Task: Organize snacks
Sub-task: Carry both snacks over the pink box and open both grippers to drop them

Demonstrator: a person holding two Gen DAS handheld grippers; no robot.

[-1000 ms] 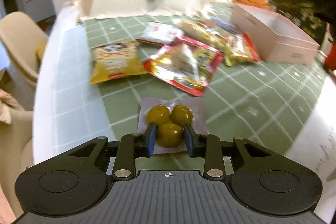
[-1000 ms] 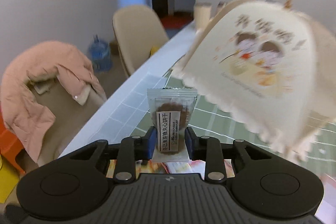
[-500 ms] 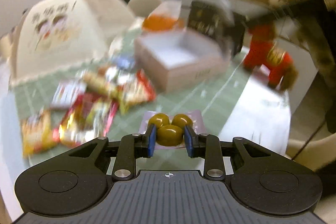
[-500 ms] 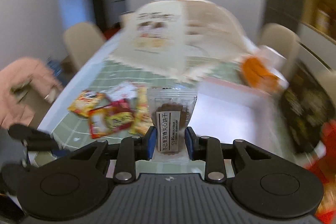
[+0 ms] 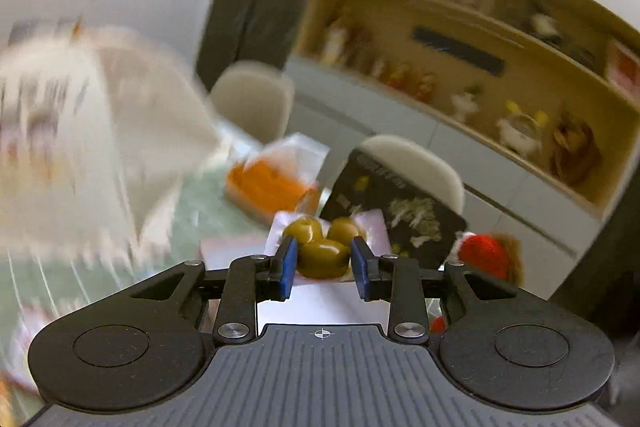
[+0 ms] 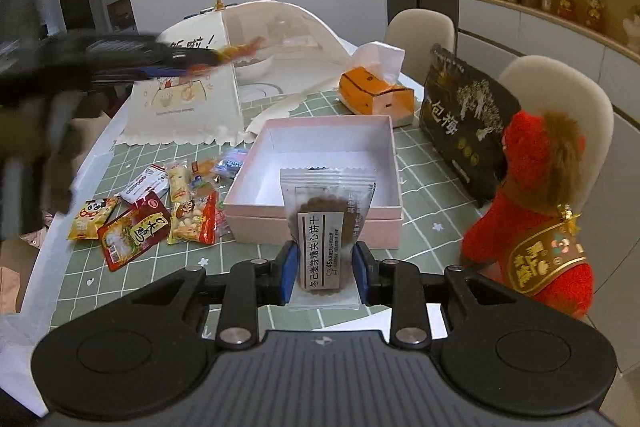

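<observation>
**A:** Left wrist view, what's in the frame?

**B:** The left gripper [image 5: 324, 263] is clamped on a clear packet of green olives [image 5: 322, 245], its blue pads pressing the lowest olive from both sides. The packet is held in the air, in front of a blurred orange tissue pack [image 5: 268, 187] and a black upright package [image 5: 396, 203]. A white mesh food cover [image 5: 100, 131] smears across the left, and a red plush toy [image 5: 486, 253] peeks out at the right. The whole background is streaked with motion blur.

**A:** And the right wrist view?

**B:** Sharper. The right gripper [image 6: 325, 273] grips a clear-wrapped brown biscuit packet [image 6: 326, 227], held upright in front of the near wall of an open pink box [image 6: 320, 221] on the green checked tablecloth [image 6: 424, 187]. The box's white inside looks bare where it shows. Left of the box lies a pile of loose snack packets [image 6: 160, 207], touching and overlapping. Behind stand the food cover, tissue pack and black package; the plush toy sits at the right. A dark blur at the upper left is the other gripper, with something orange at its tip.
</observation>
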